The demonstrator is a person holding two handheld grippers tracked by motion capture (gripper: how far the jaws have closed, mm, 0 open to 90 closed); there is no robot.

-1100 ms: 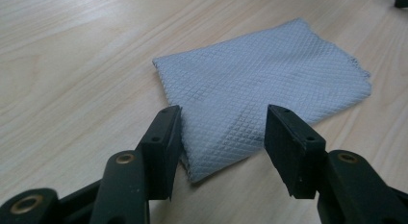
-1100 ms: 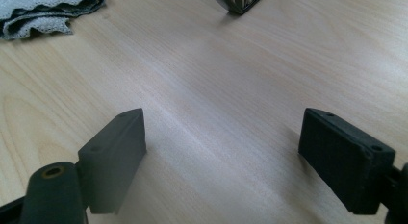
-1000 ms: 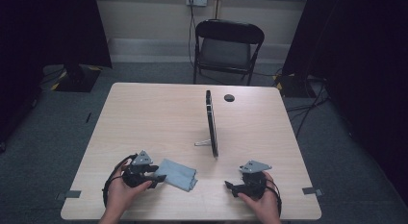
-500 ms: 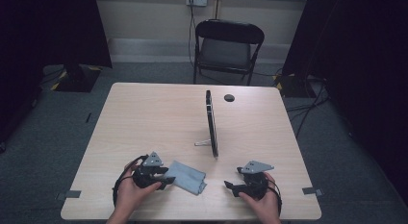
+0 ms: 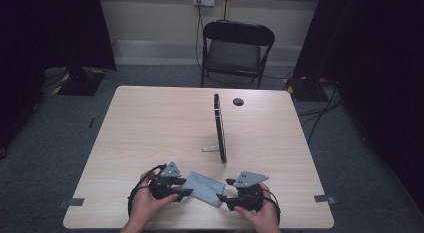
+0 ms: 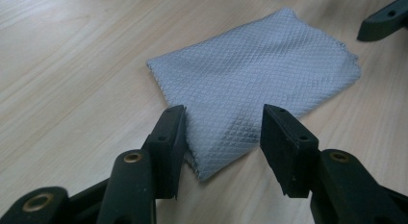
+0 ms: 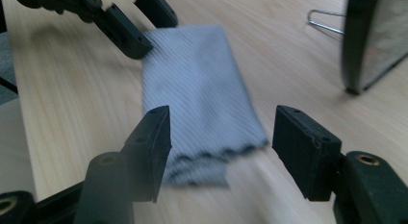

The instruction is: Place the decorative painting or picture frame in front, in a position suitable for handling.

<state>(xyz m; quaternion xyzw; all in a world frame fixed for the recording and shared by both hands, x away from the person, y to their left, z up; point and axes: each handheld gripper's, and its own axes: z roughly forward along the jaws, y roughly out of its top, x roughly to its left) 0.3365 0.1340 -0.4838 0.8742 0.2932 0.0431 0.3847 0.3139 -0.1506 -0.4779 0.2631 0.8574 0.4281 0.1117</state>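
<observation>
Down at the near edge of the table [image 5: 125, 138], 2 hands hold 2 black grippers, and a folded grey cloth [image 5: 204, 189] lies flat on the wood between them. On the person's left, the left gripper [image 5: 184, 192] points at the cloth from one side. Its jaws are spread apart, and they have just been closing a little. In the left gripper view the cloth [image 6: 260, 84] has one corner between the 2 jaws, and the left jaw looks just about at the cloth's edge, but the right jaw has a gap and does not press on it. On the other side, the right gripper [image 5: 223, 190] points at the cloth from the right. Its jaws are spread too, and they have just been closing a lot. In the right gripper view the near end of the cloth [image 7: 202, 104] lies between the jaws, with space on both sides, so nothing is pinched. That view is a bit blurry. Farther off in it, the left gripper [image 7: 139, 22] sits at the far end of the cloth. Past the cloth, near the middle of the table, a thin black mirror [image 5: 219, 128] stands up on a wire stand [image 5: 210, 148]. A small dark round thing [image 5: 238, 101] lies near the far edge. Behind the table stands a black folding chair [image 5: 237, 50].
</observation>
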